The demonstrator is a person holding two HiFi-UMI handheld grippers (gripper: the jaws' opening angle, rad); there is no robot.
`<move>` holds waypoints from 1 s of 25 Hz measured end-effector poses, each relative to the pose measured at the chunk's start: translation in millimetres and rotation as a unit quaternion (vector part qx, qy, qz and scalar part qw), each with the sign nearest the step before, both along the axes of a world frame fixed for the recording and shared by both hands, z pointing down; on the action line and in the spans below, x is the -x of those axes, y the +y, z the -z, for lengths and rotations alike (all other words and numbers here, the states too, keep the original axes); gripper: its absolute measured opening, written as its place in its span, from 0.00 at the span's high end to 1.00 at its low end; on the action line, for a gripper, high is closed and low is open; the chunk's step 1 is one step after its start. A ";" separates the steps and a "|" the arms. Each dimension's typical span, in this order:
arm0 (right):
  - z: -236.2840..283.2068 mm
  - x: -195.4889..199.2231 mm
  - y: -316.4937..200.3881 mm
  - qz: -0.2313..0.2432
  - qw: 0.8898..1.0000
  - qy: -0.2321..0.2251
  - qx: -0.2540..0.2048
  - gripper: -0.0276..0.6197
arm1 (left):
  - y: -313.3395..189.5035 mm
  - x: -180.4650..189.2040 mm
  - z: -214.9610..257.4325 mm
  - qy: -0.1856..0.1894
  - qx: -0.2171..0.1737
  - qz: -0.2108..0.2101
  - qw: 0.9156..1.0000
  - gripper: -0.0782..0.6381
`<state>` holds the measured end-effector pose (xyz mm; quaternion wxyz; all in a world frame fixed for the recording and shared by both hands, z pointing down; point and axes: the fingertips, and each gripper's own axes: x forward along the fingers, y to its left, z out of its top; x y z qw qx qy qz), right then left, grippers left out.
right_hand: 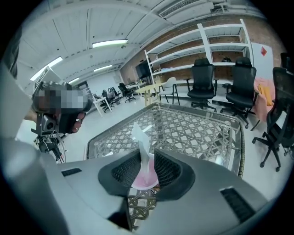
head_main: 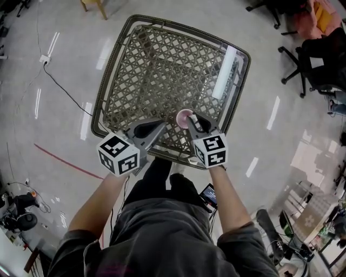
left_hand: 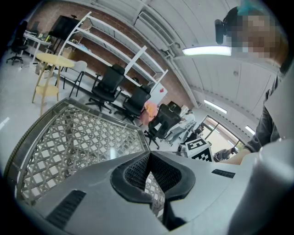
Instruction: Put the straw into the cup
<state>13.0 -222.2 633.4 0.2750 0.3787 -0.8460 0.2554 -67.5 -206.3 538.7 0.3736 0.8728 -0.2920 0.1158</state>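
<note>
A small pink cup (head_main: 184,117) stands near the front edge of a glass-topped woven table (head_main: 108,81). My right gripper (head_main: 191,118) hangs just over the cup, shut on a straw in white paper. In the right gripper view the straw (right_hand: 139,137) stands upright between the pads of the right gripper (right_hand: 148,155), with its lower end reaching down into the pink cup (right_hand: 147,178). My left gripper (head_main: 161,124) hovers a little to the left of the cup. Its tips meet and hold nothing, as the left gripper view shows of the left gripper (left_hand: 149,154).
The table's metal rim (right_hand: 239,137) runs round the cane top. A bright strip (head_main: 224,73) lies on the glass at the far right. Black office chairs (head_main: 319,59) stand at the right, a wooden stool (head_main: 94,5) beyond the table, and a cable (head_main: 65,89) on the floor at left.
</note>
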 end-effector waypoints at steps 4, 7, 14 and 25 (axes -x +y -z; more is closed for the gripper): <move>0.3 -4.0 -4.4 -0.006 1.000 0.005 -0.002 0.87 | -3.5 -0.3 1.8 0.000 0.000 0.000 1.000 0.88; -2.1 -6.0 -5.5 -0.011 1.000 0.002 0.006 0.81 | -5.3 0.9 2.0 0.001 0.000 0.001 1.000 0.88; 5.5 -16.9 -8.0 -0.024 1.000 0.011 -0.012 0.74 | -6.0 -0.9 5.9 0.004 -0.007 0.002 1.000 0.88; 48.3 -47.7 -10.4 -0.052 0.995 0.030 -0.076 0.72 | -2.5 -11.3 26.6 0.005 -0.029 0.006 1.000 0.88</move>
